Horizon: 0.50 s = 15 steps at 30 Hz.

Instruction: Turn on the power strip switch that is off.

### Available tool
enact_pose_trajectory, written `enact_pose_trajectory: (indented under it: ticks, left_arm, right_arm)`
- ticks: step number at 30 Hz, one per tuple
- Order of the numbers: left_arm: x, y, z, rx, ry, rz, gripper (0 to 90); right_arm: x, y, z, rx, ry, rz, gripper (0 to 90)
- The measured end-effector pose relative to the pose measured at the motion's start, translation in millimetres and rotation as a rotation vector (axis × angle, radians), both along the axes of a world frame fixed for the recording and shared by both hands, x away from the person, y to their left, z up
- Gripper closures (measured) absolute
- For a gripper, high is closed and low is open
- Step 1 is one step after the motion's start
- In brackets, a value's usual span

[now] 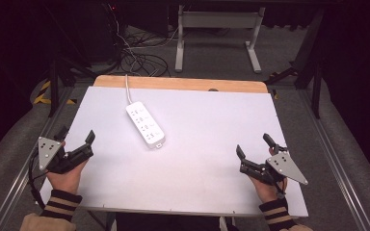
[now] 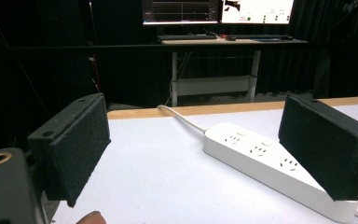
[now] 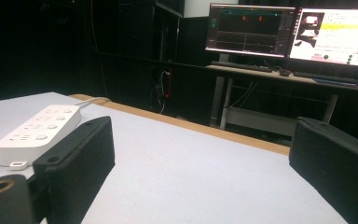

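Flanking a white plastic power strip (image 1: 145, 125) on the white tabletop (image 1: 197, 173), left claw (image 1: 77, 139) and right claw (image 1: 254, 146) rest spread, empty.

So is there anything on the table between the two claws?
No. In the high view the white table is bare between the left claw and the right claw. The power strip lies farther back.

The long white plastic power strip (image 1: 145, 125) looks smooth and a bit shiny. The flat white table top (image 1: 197, 168) looks matt, with a bare light wood edge (image 1: 183, 83) at the back. The black gripper pads (image 2: 77, 149) look rough and spongy, like foam.
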<state>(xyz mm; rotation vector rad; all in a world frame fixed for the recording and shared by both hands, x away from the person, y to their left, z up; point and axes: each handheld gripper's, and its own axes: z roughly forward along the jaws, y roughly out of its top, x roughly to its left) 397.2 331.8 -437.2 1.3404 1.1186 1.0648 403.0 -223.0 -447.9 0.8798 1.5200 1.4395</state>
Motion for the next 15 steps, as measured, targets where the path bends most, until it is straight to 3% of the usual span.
enact_pose_trajectory:
  ticks: [15]
  left_arm:
    - [-12.3, -1.5, -1.9, 0.008, 0.011, -0.006, 9.7]
  right_arm:
    - [-10.8, 1.5, -0.8, -0.009, -0.001, 0.008, 7.3]
